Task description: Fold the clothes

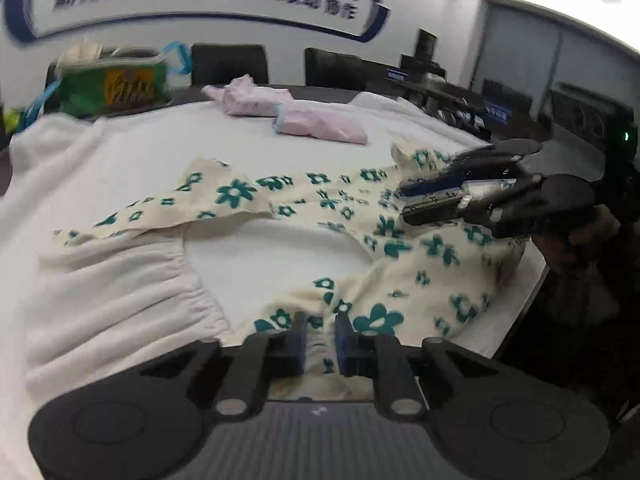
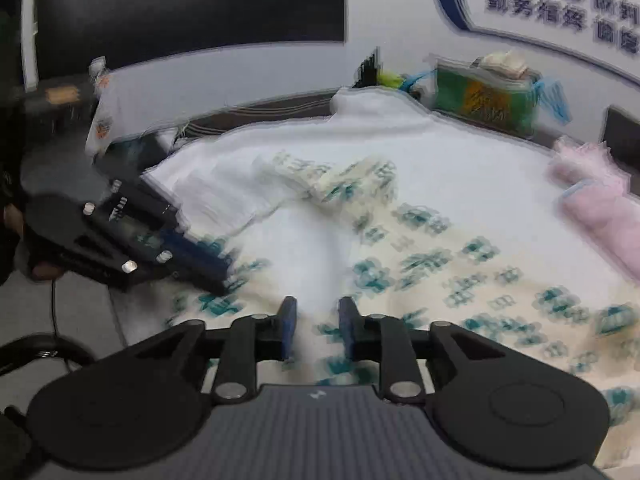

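Left gripper [image 1: 321,334] and right gripper [image 2: 318,326] pinch the cream, green-flowered cotton garment [image 1: 404,256] — soft, light, floppy — best held by its edges.

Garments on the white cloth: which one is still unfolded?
The cream garment with teal flowers, spread out near both grippers. The two pink garments beyond it lie as folded bundles.

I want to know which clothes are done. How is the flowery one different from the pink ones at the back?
The flowery garment lies spread out and rumpled; the pink clothes are folded into small bundles. The flowery garment is cream with teal flowers; the pink clothes look plain or faintly patterned. The flowery garment has the left gripper and right gripper at it; nothing touches the pink clothes. Both lie on the white cover.
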A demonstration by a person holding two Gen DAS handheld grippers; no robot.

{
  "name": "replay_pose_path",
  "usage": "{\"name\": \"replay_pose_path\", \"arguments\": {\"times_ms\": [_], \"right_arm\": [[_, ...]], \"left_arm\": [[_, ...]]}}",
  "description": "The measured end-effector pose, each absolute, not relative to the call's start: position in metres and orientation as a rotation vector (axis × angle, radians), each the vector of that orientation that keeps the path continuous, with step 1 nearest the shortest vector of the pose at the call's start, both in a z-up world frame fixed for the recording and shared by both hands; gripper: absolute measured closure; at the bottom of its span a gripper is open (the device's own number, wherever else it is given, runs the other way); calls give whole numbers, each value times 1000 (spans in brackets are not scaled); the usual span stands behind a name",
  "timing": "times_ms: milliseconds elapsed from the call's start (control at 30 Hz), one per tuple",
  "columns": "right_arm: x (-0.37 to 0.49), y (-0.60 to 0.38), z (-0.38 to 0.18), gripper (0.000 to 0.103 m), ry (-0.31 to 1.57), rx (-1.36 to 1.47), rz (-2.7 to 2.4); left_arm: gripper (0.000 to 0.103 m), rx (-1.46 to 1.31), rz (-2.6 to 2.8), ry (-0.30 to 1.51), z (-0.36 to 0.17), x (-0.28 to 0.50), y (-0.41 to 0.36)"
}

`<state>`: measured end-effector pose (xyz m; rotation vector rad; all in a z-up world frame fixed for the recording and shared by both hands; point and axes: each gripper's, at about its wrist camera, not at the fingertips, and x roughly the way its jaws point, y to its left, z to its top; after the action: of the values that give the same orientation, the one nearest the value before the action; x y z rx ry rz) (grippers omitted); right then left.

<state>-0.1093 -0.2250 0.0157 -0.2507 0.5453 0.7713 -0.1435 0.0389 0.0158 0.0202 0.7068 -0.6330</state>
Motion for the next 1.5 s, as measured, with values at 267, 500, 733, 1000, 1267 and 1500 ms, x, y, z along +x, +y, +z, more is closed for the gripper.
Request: {"name": "replay_pose_path", "arguments": {"times_ms": [267,500,733,1000,1267,1500], "right_arm": [[-40,-321,74,43,474,-316,680],[47,-326,36,39,680,-305,898],[42,-306,-5,72,753,-471,985],[-53,-271,19,102,319,-905,691],[-157,-277,-5,102,264,-1082,583],[-192,-296,39,73,254,-841,614]], "left_arm": [[29,-108,-509,616,119,-63,99],[30,-102,-683,855,56,66,76],[80,56,-718,825,18,44,57],[95,408,-519,445,52,-83,24],[91,483,-512,447,-6,-171,13],[61,295,-522,443,7,-183,47]]}}
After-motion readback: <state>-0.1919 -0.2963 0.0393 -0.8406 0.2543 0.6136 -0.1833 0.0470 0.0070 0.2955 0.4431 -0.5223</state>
